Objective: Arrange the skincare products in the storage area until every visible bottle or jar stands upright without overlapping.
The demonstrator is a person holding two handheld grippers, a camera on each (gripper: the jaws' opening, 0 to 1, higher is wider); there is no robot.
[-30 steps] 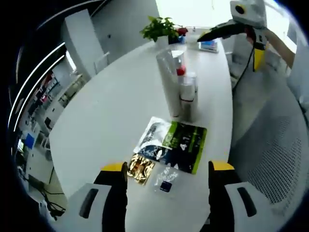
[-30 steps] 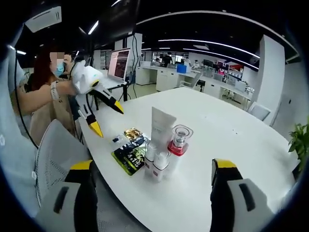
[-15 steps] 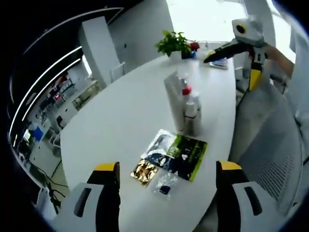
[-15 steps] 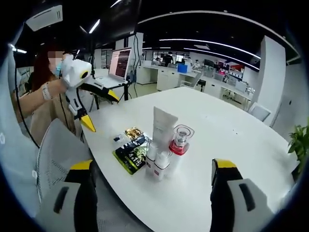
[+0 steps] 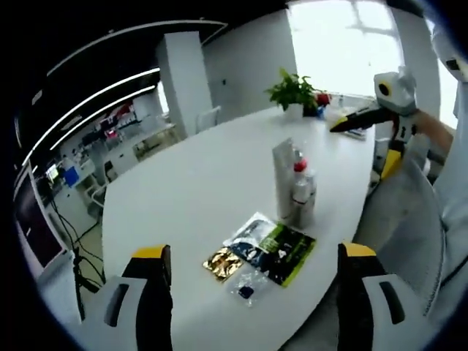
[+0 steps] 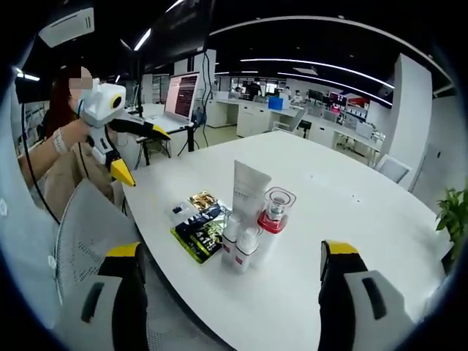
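Standing upright near the table's (image 6: 351,212) edge closest to the person: a cluster of skincare products. White tube (image 6: 249,191) tallest, long axis vertical, cap end down on the table, flat sealed end up; also seen in the left gripper view (image 5: 284,178). Red-collared bottle (image 6: 274,212) with clear cap just beside the tube, vertical too (image 5: 299,170). Two small white pump bottles (image 6: 240,243) in front of these, upright, close together, touching or nearly so; cannot tell which. Lying flat just beside the cluster: a green-and-black sachet (image 6: 199,235) (image 5: 287,251), a dark blue-and-white sachet (image 5: 250,235) partly under it, a gold foil sachet (image 6: 201,201) (image 5: 223,263) and a small clear packet (image 5: 244,287), long axes roughly across the table.

Left gripper (image 5: 256,292): jaws spread wide, empty, held above the table's edge, well apart from the sachets. Right gripper (image 6: 228,292): jaws likewise wide, holding nothing, well back from the bottles. Seen from the opposite view, left gripper (image 6: 139,152) raised off to the side beyond the table end, right gripper (image 5: 365,139) aloft past the cluster.

Compared with a second ago: left gripper view pulled farther back and higher, products smaller in it; left gripper raised and withdrawn toward the person. Products unmoved.
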